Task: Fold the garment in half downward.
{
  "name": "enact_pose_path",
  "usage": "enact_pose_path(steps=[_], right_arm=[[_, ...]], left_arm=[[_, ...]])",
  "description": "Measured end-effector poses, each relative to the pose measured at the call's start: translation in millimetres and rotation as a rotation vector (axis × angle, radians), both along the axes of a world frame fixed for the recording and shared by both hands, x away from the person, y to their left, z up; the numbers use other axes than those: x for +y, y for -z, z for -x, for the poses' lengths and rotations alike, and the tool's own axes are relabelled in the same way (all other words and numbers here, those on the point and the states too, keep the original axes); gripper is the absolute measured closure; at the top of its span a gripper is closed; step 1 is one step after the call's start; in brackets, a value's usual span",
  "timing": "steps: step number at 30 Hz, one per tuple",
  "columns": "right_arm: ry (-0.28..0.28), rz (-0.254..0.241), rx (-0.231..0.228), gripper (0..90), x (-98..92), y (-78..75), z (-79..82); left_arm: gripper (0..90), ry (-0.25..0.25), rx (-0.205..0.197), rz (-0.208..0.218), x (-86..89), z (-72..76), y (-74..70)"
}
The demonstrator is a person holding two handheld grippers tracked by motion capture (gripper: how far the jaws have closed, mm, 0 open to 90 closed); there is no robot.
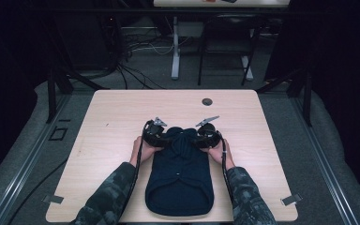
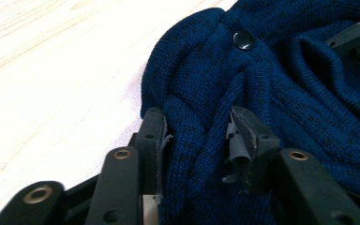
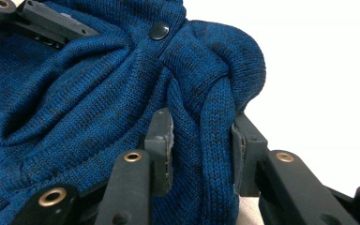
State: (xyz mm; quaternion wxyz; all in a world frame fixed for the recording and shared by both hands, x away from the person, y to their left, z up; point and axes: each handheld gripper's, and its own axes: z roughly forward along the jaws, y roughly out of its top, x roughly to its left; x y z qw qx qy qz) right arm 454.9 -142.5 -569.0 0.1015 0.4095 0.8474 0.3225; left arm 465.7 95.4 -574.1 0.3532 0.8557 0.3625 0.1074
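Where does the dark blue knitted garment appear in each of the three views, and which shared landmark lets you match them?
High view: the dark blue knitted garment lies at the near middle of the table, its far end between both grippers.
Left gripper view: it covers the right half, a fold pinched in the left gripper.
Right gripper view: it covers the left and centre, a fold pinched in the right gripper.
Shared landmark: the black button, seen in both gripper views.

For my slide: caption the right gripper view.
Right tool clamped on a fold of the blue knit sweater below its dark button.
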Motion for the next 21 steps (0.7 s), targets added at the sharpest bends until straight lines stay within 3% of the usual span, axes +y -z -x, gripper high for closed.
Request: enact_pose_path(steps=[4, 5, 12, 21], right_arm=[[0.003, -0.001, -0.025, 65.3, 1.5, -0.2, 2.1], [-0.007, 0.012, -0.049, 65.4, 1.2, -0.2, 4.4], [-0.008, -0.009, -0.087, 65.8, -1.9, -3.1, 10.4], [-0.038, 0.020, -0.171, 66.0, -1.2, -19.6, 22.7]], left_arm=[[63.1, -0.002, -0.003, -0.006, -0.5, 1.0, -0.8], [64.2, -0.001, -0.010, -0.007, -1.2, 2.1, -1.3], [65.1, 0.000, -0.024, 0.006, -0.2, 4.2, -3.4], [64.6, 0.013, -0.040, 0.028, 4.3, 9.3, -14.7]])
